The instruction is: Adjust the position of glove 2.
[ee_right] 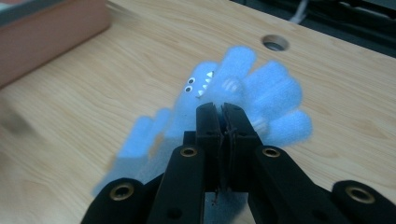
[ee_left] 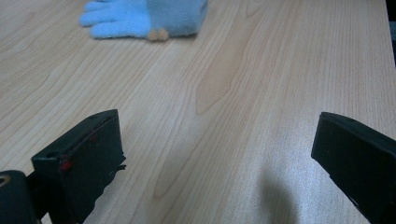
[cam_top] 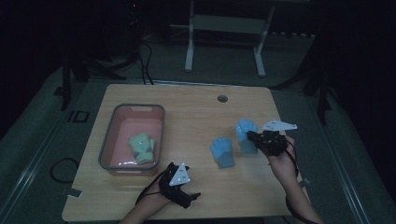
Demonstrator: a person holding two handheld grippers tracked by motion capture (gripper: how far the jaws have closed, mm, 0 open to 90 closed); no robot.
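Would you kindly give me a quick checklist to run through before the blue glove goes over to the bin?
1. Right hand-held gripper shut on the blue glove: ok.
2. Glove lifted off the table: ok, judging by the right gripper view.
3. Bin has room beside the green glove: ok.
4. Second blue glove lies apart from the held one: ok.
5. Left hand-held gripper open, holding nothing: ok.
6. Grip firm enough for the carry: cannot tell.

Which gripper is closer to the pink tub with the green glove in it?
Left. The left gripper sits just below the pink tub's near corner; the right gripper is across the table.
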